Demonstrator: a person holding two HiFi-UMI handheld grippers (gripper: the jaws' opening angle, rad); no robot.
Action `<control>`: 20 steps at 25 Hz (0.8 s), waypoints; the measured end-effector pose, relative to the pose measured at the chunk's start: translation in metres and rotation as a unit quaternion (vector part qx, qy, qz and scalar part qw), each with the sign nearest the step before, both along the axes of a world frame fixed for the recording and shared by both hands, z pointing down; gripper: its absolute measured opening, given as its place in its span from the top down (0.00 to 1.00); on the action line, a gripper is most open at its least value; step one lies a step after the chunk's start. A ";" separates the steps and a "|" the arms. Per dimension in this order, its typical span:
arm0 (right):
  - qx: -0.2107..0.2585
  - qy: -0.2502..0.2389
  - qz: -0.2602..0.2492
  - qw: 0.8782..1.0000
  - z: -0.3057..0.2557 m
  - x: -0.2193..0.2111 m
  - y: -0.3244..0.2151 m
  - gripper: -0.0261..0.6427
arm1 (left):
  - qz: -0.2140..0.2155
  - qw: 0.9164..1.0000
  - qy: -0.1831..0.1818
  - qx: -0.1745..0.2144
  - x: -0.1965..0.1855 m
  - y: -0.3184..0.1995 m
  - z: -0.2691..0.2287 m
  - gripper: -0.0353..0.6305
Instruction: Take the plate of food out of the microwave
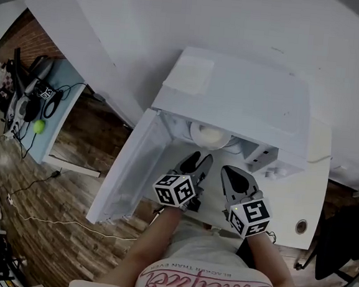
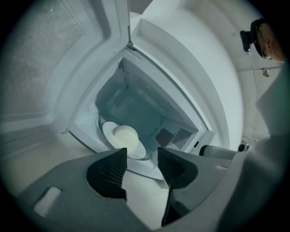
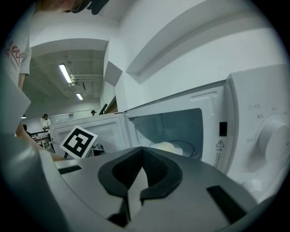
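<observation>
your left gripper (image 2: 142, 158) gapes empty, your right gripper (image 3: 142, 152) is closed; plate (image 2: 107, 132) lies flat in the microwave (image 1: 246, 95), door (image 1: 127, 166) wide open.

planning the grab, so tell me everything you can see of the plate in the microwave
The plate is round, white and shallow, ceramic by its look. It lies flat on the floor inside the microwave, whose door stands open. A pale, smooth, domed mound of food sits on it. The left gripper, jaws apart, is short of it; nothing grips it.
</observation>
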State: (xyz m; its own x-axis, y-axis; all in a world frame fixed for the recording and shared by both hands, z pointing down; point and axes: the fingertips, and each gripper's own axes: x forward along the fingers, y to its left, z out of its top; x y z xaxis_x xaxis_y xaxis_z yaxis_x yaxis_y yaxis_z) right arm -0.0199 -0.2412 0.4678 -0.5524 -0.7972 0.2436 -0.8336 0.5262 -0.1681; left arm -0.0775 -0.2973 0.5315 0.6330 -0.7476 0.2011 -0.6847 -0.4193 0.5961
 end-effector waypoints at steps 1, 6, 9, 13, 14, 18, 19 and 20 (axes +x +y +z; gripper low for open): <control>-0.002 0.001 -0.001 1.000 0.002 -0.002 -0.001 0.94 | 0.003 1.000 0.004 -0.008 0.000 -0.002 0.004 0.62; -0.008 0.007 0.003 1.000 0.006 -0.005 -0.006 0.94 | -0.007 0.998 0.045 -0.052 -0.003 -0.013 0.020 0.63; -0.013 0.009 0.013 1.000 0.008 -0.003 -0.010 0.94 | -0.010 0.993 0.085 -0.075 -0.003 -0.021 0.026 0.64; -0.022 0.008 0.024 0.999 0.012 0.000 -0.015 0.94 | -0.023 0.983 0.144 -0.107 -0.005 -0.031 0.032 0.64; -0.023 0.009 0.026 0.999 0.013 0.001 -0.016 0.94 | -0.027 0.980 0.160 -0.112 -0.006 -0.033 0.032 0.65; -0.029 0.013 0.033 0.999 0.016 0.004 -0.020 0.94 | -0.038 0.970 0.208 -0.124 -0.007 -0.043 0.033 0.66; -0.030 0.013 0.034 0.999 0.017 0.004 -0.021 0.94 | -0.040 0.968 0.212 -0.127 -0.007 -0.045 0.034 0.68; -0.031 0.014 0.034 0.999 0.018 0.004 -0.022 0.94 | -0.041 0.967 0.215 -0.129 -0.007 -0.047 0.035 0.69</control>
State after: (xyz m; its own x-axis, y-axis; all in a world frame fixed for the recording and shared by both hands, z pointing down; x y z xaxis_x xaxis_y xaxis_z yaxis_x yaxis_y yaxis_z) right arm -0.0156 -0.2633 0.4859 -0.4891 -0.8158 0.3085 -0.8722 0.4565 -0.1756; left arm -0.0844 -0.3446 0.5662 0.6398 -0.7590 0.1203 -0.3758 -0.1725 0.9105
